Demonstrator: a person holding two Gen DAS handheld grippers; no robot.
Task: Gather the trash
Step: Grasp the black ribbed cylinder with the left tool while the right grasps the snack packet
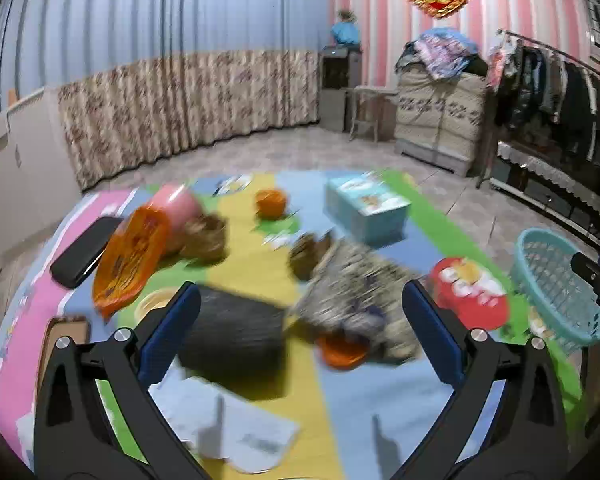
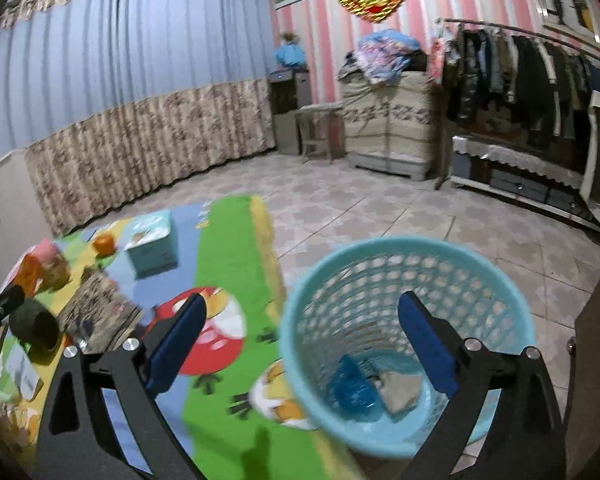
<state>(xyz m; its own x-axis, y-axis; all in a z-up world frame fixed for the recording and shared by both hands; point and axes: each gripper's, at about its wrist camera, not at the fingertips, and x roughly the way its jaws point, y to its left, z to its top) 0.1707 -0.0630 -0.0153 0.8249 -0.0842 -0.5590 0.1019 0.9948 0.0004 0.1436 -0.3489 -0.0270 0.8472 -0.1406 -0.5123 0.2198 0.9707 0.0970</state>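
Left gripper (image 1: 300, 328), jaws wide and holding nothing, hangs over the cluttered mat (image 1: 256, 256); right gripper (image 2: 302, 344), equally wide and unladen, frames the basket (image 2: 300, 312) at lower right.

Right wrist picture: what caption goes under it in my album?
Open right claw above a blue basket holding a blue wrapper and a crumpled scrap.

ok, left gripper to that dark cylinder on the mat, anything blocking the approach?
Nothing visible. The left gripper is open and empty, and the dark cylinder lies right ahead between its fingers. A patterned wrapper lies close on its right and white paper just below, neither across the path.
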